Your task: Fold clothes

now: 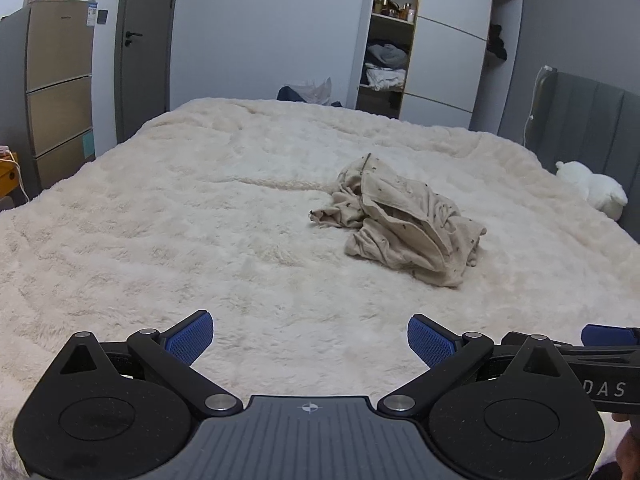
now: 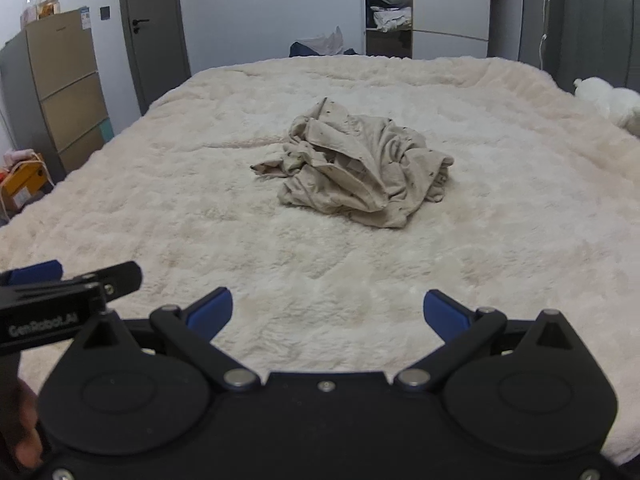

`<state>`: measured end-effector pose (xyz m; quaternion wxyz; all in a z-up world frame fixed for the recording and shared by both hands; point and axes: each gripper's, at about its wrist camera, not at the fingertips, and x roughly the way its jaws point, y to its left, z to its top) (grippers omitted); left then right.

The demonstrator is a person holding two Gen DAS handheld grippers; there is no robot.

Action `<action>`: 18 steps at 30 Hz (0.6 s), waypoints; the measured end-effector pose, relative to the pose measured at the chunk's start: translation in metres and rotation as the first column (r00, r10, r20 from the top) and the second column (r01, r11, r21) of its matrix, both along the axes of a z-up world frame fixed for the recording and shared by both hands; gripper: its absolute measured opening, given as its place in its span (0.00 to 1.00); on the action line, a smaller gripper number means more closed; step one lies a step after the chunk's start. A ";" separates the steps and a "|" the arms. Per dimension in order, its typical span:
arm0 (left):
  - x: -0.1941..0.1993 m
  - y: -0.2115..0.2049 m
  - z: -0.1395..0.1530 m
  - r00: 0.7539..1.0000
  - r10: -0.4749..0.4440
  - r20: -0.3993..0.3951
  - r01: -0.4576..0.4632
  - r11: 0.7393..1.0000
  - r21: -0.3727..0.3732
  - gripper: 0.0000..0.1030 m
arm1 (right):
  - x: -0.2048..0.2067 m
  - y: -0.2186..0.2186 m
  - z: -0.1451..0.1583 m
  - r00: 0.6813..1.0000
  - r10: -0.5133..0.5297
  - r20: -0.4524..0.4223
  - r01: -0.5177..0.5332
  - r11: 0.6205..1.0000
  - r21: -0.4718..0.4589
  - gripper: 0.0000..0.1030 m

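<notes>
Beige garment (image 2: 356, 168), speckled with small dark marks, lies crumpled in a loose heap near the middle of the bed, resting on a fluffy cream blanket (image 2: 200, 208) that covers the whole mattress. One flap of the cloth trails out flat toward the side where the door stands; the rest is bunched and folded over itself.

Well short of the heap, both grippers hover over bare blanket. The left gripper (image 1: 310, 338) has its blue-padded fingers (image 1: 188, 338) spread wide with nothing between them. The right gripper (image 2: 328, 314) is likewise spread wide and grips nothing, its blue pads (image 2: 210, 312) apart over the blanket. Each tool shows at the edge of the other's view, so they sit side by side. Part of a hand (image 2: 20, 436) shows at the lower corner of the right wrist view.

A white plush toy (image 1: 592, 188) lies at the bed's edge by the grey padded headboard (image 1: 592, 120). Beyond the bed stand a grey door (image 1: 146, 40), a tan fridge (image 1: 60, 92), and a wardrobe with open shelves (image 1: 386, 52) holding piled clothes.
</notes>
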<state>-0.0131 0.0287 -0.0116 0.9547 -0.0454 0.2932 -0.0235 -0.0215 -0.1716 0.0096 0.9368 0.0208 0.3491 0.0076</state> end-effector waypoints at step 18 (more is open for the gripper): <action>-0.002 0.001 0.007 1.000 -0.002 -0.024 0.002 1.000 -0.003 1.00 | -0.007 -0.002 0.007 1.000 -0.001 0.012 0.001 0.999 0.034 1.00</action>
